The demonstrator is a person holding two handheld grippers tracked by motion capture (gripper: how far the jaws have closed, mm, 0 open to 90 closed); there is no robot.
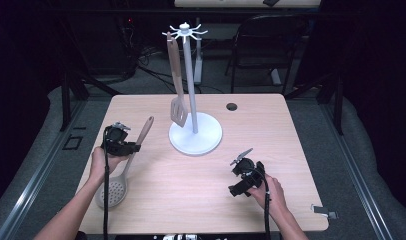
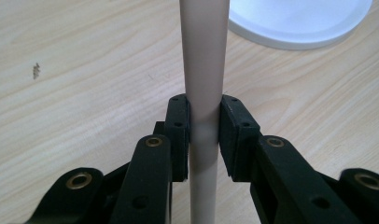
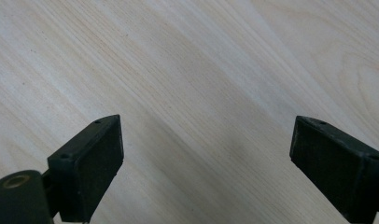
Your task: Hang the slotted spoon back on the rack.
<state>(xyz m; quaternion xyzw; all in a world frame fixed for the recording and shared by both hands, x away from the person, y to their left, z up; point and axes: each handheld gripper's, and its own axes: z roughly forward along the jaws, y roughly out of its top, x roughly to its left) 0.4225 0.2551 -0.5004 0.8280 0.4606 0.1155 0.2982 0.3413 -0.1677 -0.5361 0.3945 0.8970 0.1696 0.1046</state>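
Left gripper (image 1: pixel 122 142) pinches the skimmer (image 1: pixel 122 172) mid-handle, at 8 o'clock from the utensil stand (image 1: pixel 195 135); its perforated bowl rests on the table (image 1: pixel 191 200). Right gripper (image 1: pixel 246 175) spread, idle. Step, likely: lifting. Next: raise the handle end to a free hook beside the hung spatula (image 1: pixel 177 85).

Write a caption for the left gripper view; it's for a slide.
Left tongs clamp a skimmer handle above the table, near the stand's white base.
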